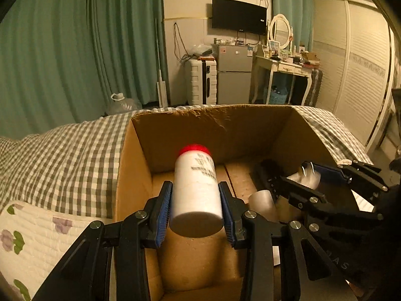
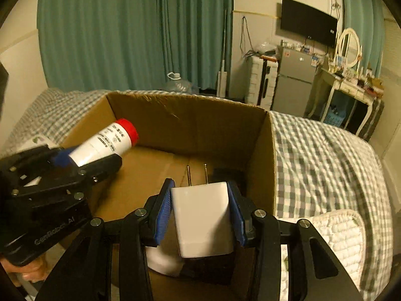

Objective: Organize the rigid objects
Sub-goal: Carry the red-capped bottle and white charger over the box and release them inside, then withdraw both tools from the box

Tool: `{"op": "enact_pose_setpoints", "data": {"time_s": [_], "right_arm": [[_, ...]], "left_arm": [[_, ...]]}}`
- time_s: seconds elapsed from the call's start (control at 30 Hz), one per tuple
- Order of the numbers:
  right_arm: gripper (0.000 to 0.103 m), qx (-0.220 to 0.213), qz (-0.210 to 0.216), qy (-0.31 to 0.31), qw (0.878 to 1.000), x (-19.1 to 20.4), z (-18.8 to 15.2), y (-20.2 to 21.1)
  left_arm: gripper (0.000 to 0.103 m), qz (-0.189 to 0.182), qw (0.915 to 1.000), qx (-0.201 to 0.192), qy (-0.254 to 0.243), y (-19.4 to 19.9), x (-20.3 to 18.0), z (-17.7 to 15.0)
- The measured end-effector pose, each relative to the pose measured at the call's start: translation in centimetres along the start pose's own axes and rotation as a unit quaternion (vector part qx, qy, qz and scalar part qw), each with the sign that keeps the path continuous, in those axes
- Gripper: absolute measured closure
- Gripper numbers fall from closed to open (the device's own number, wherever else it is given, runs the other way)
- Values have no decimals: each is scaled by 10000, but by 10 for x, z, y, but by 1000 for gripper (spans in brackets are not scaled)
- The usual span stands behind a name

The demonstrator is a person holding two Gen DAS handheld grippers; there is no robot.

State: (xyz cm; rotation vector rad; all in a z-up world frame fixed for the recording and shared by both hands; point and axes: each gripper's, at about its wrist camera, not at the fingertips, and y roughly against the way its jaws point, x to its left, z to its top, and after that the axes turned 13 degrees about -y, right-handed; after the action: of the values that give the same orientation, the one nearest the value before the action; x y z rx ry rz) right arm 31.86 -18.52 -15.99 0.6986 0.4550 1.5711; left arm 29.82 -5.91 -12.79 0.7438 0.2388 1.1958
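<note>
My left gripper (image 1: 196, 210) is shut on a white bottle with a red cap (image 1: 196, 188) and holds it over the open cardboard box (image 1: 200, 120), cap pointing away. My right gripper (image 2: 201, 213) is shut on a white plug adapter (image 2: 203, 220) with two prongs pointing forward, held over the right side of the box (image 2: 260, 165). The right gripper also shows in the left wrist view (image 1: 315, 178), low in the box. The left gripper and the bottle (image 2: 105, 143) show at the left of the right wrist view.
The box sits on a bed with a checked cover (image 1: 62, 155). A translucent cup (image 1: 262, 200) and a dark object (image 1: 265, 173) lie in the box. A quilted floral pad (image 1: 37, 235) lies beside it. A fridge, suitcase and dressing table stand beyond.
</note>
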Motion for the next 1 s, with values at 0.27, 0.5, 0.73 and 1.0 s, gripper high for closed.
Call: {"op": "enact_pose_setpoints", "data": {"time_s": [0.27,0.5,0.73,1.0], "right_arm": [[53,-264,-40,-175,9995,-1,8,26],[32,-971,-73,-225,9950,6,26,105],[7,-1688,-176,-258,9852,19,39,194],[0,-2184,-422,-172,9748,36,38,264]], "left_arm": [[54,-96,9986,-419,319,47,17,19],[45,44,9939,-966,534,130,34,43],[42,281,9868,-1459,643,206,40,49],[41,815,9786,-1769,662,264,45,41]]}}
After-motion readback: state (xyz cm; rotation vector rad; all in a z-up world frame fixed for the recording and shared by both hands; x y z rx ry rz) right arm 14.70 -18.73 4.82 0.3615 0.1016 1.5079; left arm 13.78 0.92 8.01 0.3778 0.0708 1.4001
